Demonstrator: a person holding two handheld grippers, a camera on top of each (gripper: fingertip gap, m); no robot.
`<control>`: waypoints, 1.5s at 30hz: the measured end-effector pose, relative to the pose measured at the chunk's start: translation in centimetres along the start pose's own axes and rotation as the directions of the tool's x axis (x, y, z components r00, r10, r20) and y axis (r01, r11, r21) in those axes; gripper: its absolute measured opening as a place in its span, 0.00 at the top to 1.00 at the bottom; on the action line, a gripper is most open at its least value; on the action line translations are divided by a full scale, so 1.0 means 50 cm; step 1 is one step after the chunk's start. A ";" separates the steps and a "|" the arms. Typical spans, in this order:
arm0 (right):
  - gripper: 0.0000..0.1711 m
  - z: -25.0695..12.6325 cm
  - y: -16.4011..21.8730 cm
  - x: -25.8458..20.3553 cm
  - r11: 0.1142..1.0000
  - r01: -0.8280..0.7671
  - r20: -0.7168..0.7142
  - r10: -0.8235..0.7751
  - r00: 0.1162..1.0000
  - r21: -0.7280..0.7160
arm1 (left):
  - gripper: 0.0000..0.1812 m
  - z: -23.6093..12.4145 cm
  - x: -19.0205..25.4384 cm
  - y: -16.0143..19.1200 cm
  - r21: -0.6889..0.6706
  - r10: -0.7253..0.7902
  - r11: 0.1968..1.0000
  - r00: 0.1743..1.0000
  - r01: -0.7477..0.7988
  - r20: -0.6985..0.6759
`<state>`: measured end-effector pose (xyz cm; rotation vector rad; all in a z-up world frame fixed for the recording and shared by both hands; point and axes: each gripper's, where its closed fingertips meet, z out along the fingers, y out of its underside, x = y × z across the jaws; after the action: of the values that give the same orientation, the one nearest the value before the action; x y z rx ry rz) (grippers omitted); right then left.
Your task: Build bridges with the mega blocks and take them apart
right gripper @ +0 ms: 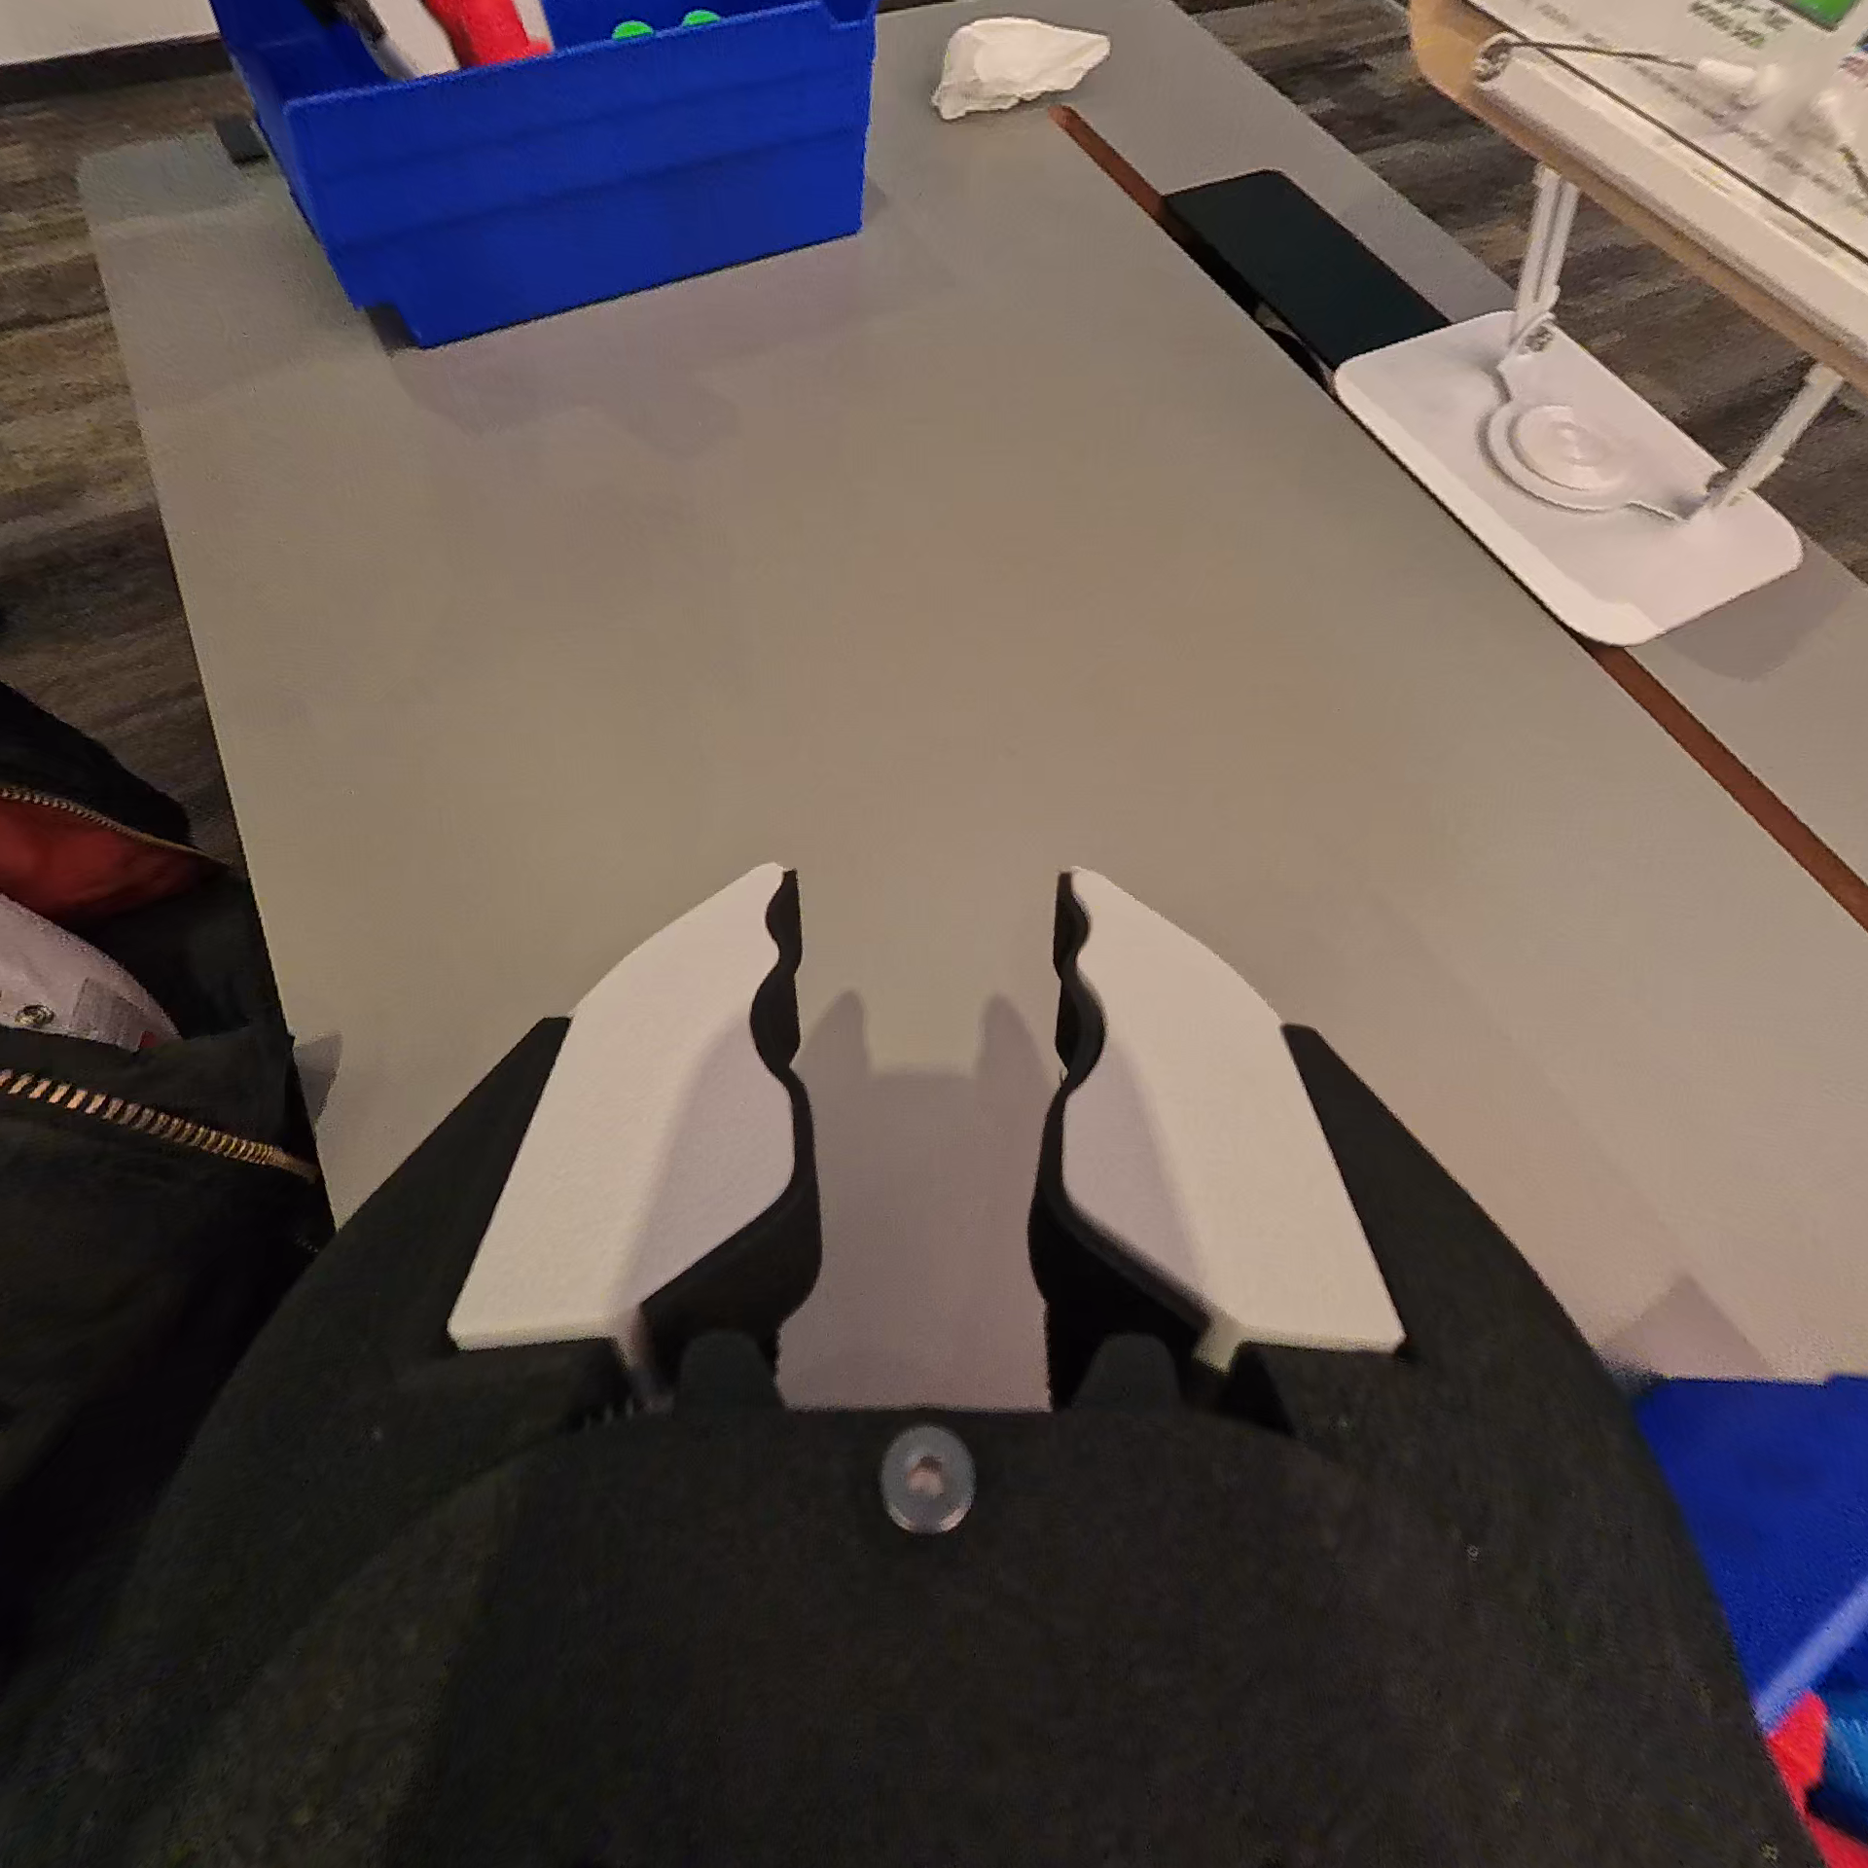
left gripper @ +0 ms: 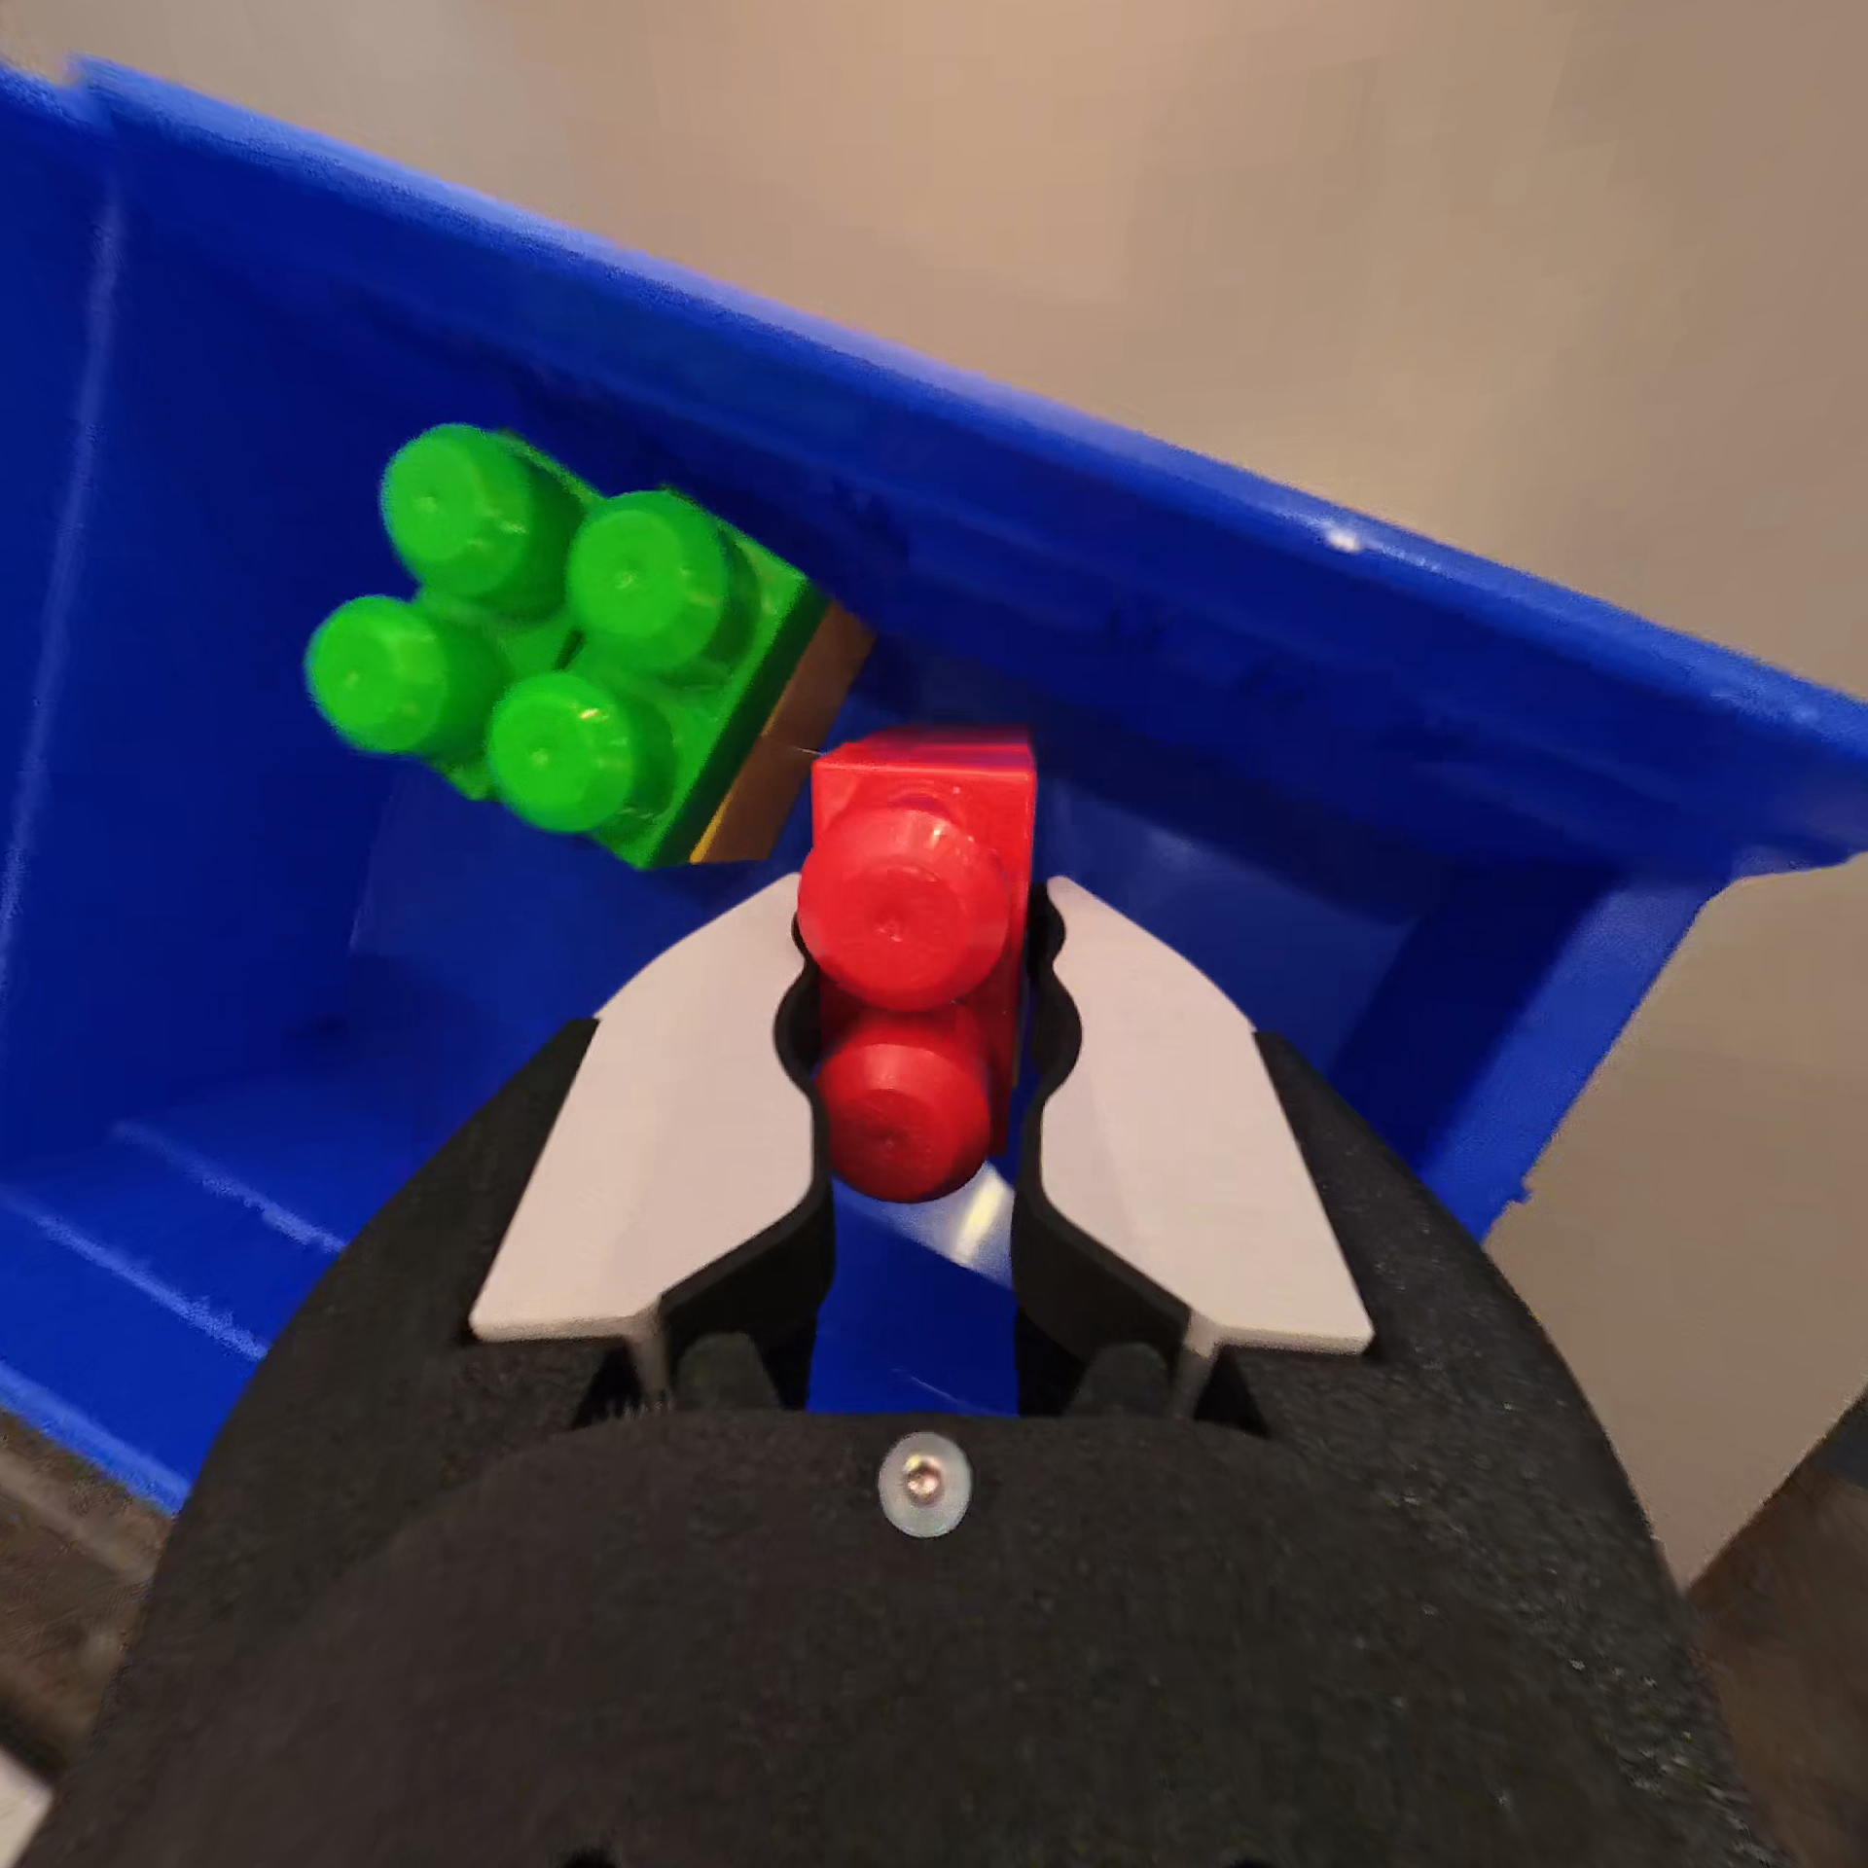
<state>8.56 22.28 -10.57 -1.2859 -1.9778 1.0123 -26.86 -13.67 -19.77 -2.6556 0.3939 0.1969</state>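
My left gripper (left gripper: 922,890) is shut on a red two-stud block (left gripper: 910,930), held studs toward the camera inside a blue bin (left gripper: 1112,566). A green four-stud block (left gripper: 536,647) lies tilted in the bin just to the left, stacked on a yellow-brown block (left gripper: 799,748). My right gripper (right gripper: 925,874) is open and empty, low over the grey table (right gripper: 910,606), far from the bin. In the right wrist view the bin (right gripper: 606,192) stands at the table's far left, with green studs (right gripper: 632,30) showing over its rim.
A crumpled white tissue (right gripper: 1016,61) lies at the far end of the table. A flat black object (right gripper: 1304,263) and a white stand base (right gripper: 1567,475) sit along the right edge. A dark jacket (right gripper: 121,1162) lies left of the table.
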 end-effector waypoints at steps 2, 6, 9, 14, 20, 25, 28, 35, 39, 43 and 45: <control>0.73 0.017 -0.006 -0.007 1.000 0.010 0.022 -0.010 1.000 -0.001 | 0.79 -0.039 -0.007 -0.016 0.101 -0.102 0.990 0.995 0.100 0.013; 0.74 0.068 -0.038 -0.016 1.000 0.023 0.059 -0.023 0.998 0.008 | 0.78 -0.139 -0.019 -0.068 0.319 -0.300 0.903 0.954 0.288 -0.010; 0.74 0.113 -0.103 -0.042 0.996 0.046 0.100 -0.054 0.993 0.076 | 0.79 -0.220 -0.001 -0.154 0.484 -0.360 0.797 0.928 0.360 -0.098; 0.70 0.177 -0.242 -0.145 0.969 0.095 0.215 -0.145 0.966 0.230 | 0.79 -0.264 0.113 -0.364 0.629 -0.229 0.707 0.946 0.323 -0.228; 0.65 0.173 -0.310 -0.225 0.954 0.113 0.275 -0.192 0.942 0.278 | 0.79 -0.217 0.275 -0.576 0.685 -0.007 0.686 0.943 0.246 -0.331; 0.69 0.099 -0.303 -0.212 0.944 0.006 0.329 -0.120 0.937 0.329 | 0.79 -0.190 0.359 -0.679 0.698 0.110 0.675 0.903 0.239 -0.416; 0.75 0.058 -0.290 -0.195 0.936 -0.077 0.383 -0.065 0.921 0.344 | 0.79 -0.177 0.394 -0.722 0.699 0.156 0.675 0.881 0.236 -0.448; 0.79 0.012 -0.237 -0.172 0.947 -0.108 0.424 -0.032 0.905 0.302 | 0.73 -0.147 0.439 -0.766 0.678 0.207 0.702 0.849 0.218 -0.486; 0.79 -0.002 -0.223 -0.167 0.952 -0.090 0.412 -0.041 0.910 0.294 | 0.80 -0.134 0.439 -0.765 0.666 0.195 0.713 0.849 0.220 -0.490; 0.79 -0.006 -0.223 -0.157 0.943 -0.119 0.422 -0.024 0.906 0.309 | 0.80 -0.131 0.436 -0.775 0.685 0.196 0.693 0.857 0.224 -0.478; 0.77 -0.007 -0.223 -0.155 0.939 -0.160 0.451 0.005 0.892 0.304 | 0.80 -0.128 0.434 -0.778 0.686 0.193 0.695 0.864 0.214 -0.465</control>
<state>6.24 12.39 -1.55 -1.0182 -1.9568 1.7319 6.12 11.63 -2.53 -1.8612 0.4906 -0.5829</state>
